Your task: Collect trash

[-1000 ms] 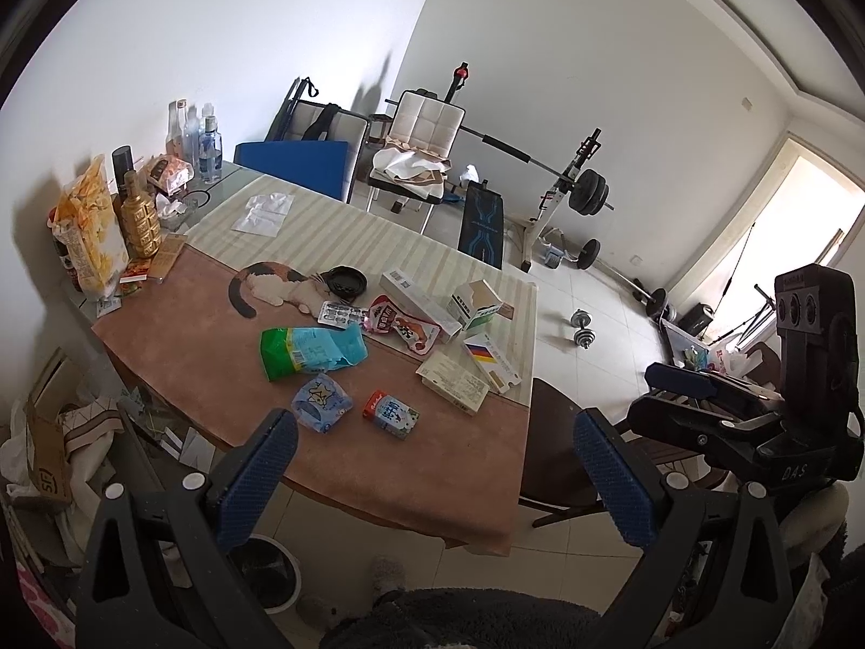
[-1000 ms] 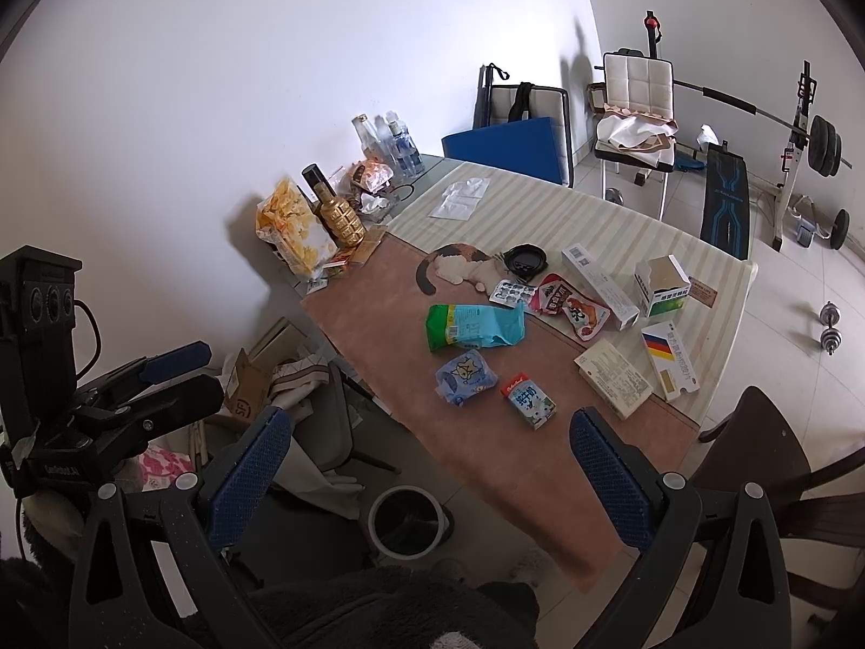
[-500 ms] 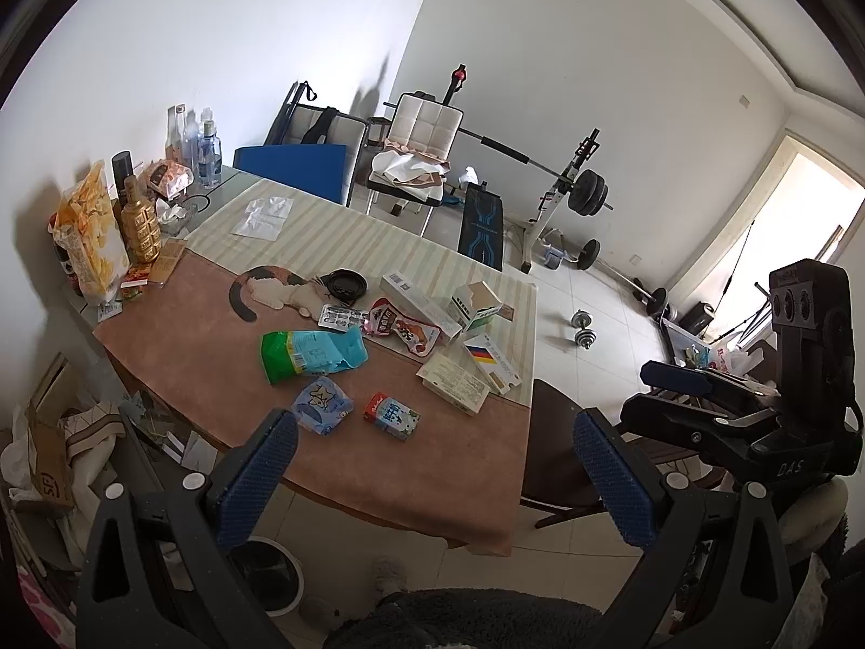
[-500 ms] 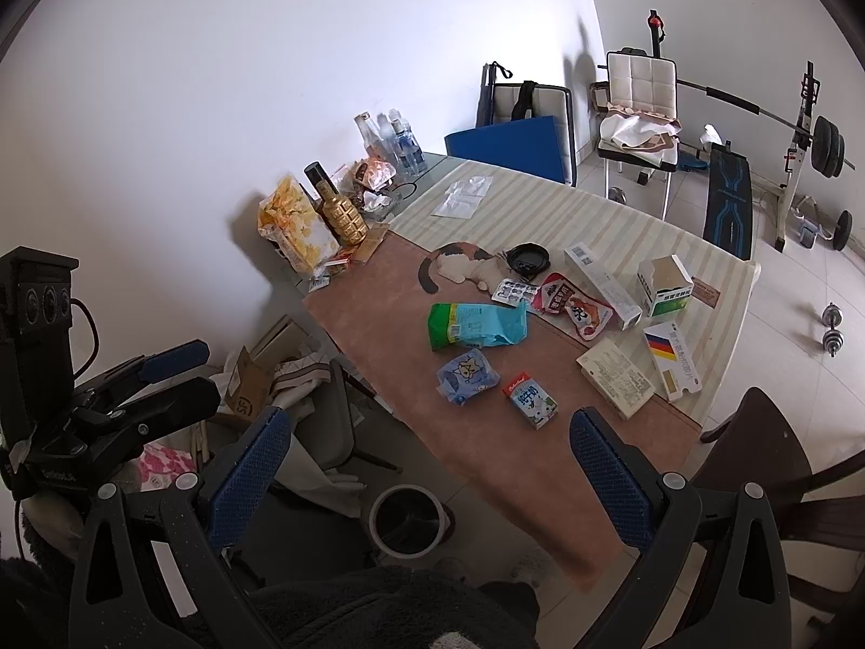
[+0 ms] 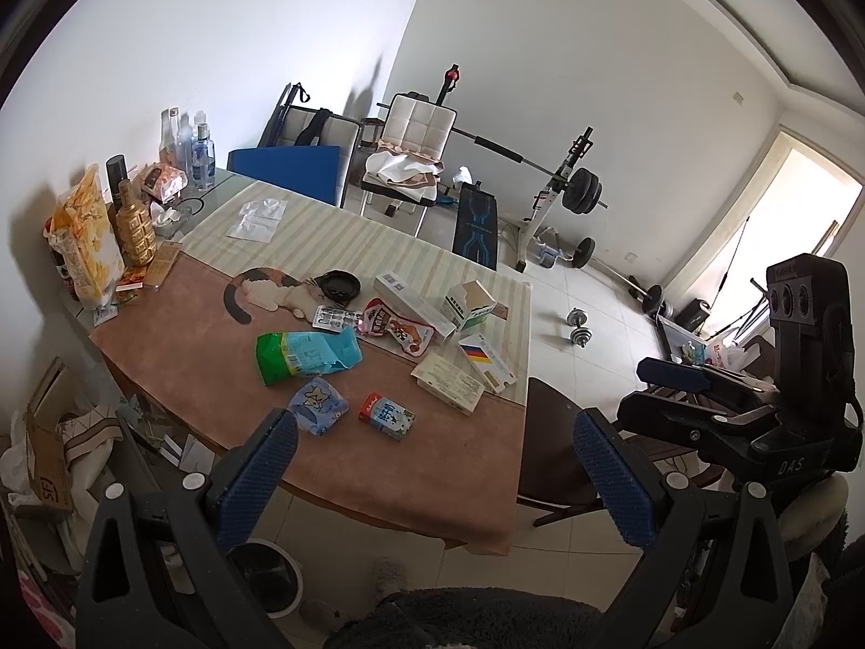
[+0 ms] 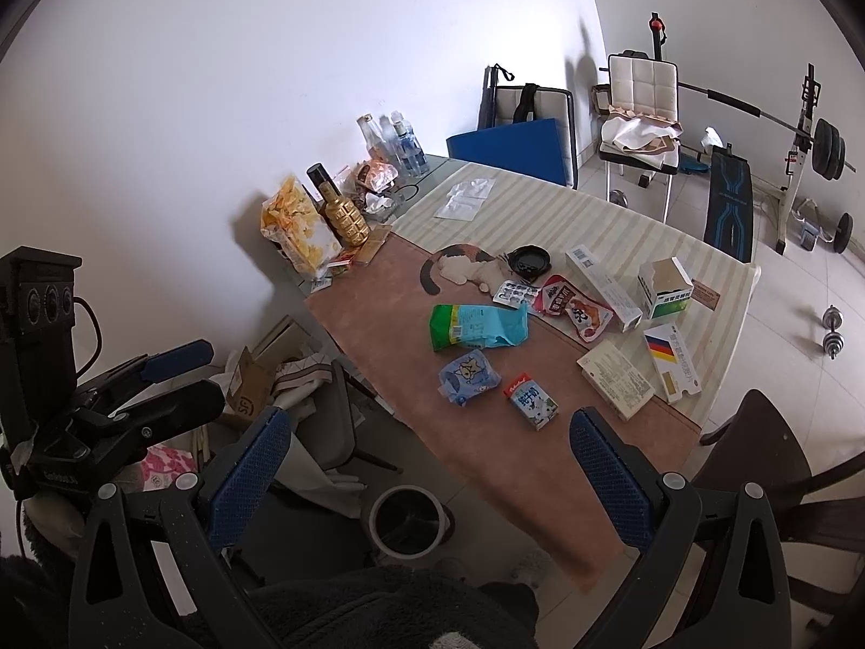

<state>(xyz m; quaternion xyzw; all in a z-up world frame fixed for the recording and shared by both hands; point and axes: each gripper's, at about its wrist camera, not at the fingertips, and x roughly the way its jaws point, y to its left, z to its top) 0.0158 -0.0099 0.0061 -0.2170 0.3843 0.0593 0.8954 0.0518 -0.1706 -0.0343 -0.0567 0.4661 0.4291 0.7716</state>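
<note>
Left wrist view shows my left tongs (image 5: pixel 432 465) spread wide and empty, two blue dotted rubber pads on black plastic arms, held above the near edge of the counter (image 5: pixel 443 481). My right tongs (image 6: pixel 432 465) are also spread wide and grip nothing; on their body, seen from the left camera, I read the letters "DAS".

The counter wears a soft brown cloth on the near half and a pale striped cloth on the far half. The trash lies loose in the middle of it. I count one crumpled green and light blue bag (image 5: pixel 305 354), one small blue pouch with a star drawing (image 5: pixel 318 404), one small milk carton (image 5: pixel 387 415) with red top lying flat, one red foil pouch (image 5: pixel 397 324), one silver blister sheet of pills (image 5: pixel 336 317) and one round black lid (image 5: pixel 338 285). There are four cardboard boxes: a long white one (image 5: pixel 413 300), an open green and white one (image 5: pixel 467 307), a flat one with black, red and yellow stripes (image 5: pixel 486 362), and a beige flat one (image 5: pixel 447 383) covered in print too small to read.

On the floor under the near corner stands one round bin (image 6: pixel 408 519) with white rim. A cardboard box (image 5: pixel 48 478) beside the counter carries the letters "SF".
</note>
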